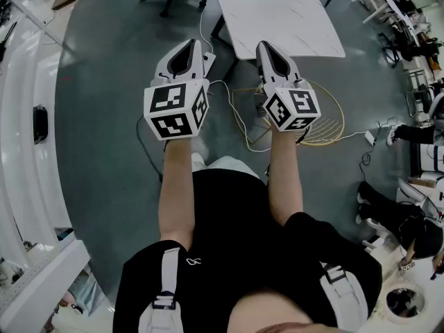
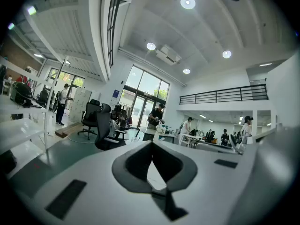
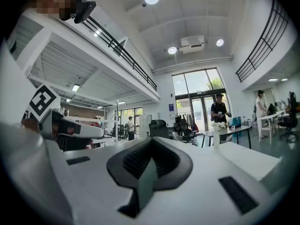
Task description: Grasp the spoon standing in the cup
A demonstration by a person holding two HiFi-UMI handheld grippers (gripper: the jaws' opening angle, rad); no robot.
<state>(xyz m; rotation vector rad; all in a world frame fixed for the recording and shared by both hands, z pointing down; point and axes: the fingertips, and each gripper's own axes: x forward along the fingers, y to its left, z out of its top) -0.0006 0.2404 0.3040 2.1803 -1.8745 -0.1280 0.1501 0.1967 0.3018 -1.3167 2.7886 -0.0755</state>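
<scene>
Both grippers are held out level and side by side at chest height. The left gripper is seen with its jaws pressed together on nothing, and the right gripper likewise is closed and empty. The pose is judged to be a ready stance rather than a reach, with the tools parked shut and pointed across the room before any approach is made.

The spoon and the cup are found in no view, so their place cannot be told. A search or a walk towards them is thought to be needed first.

Beneath the grippers only a grey-green floor is seen, crossed by a pale cable. A white marbled table lies just ahead of the jaws and appears bare. A gold wire ring rests on the floor to the right of the right gripper.

Beyond the jaws, a tall white hall is shown, lit by round ceiling lamps. Glass doors stand far ahead, with a railed balcony above. An office chair and a person standing at a distant desk can also be seen.
</scene>
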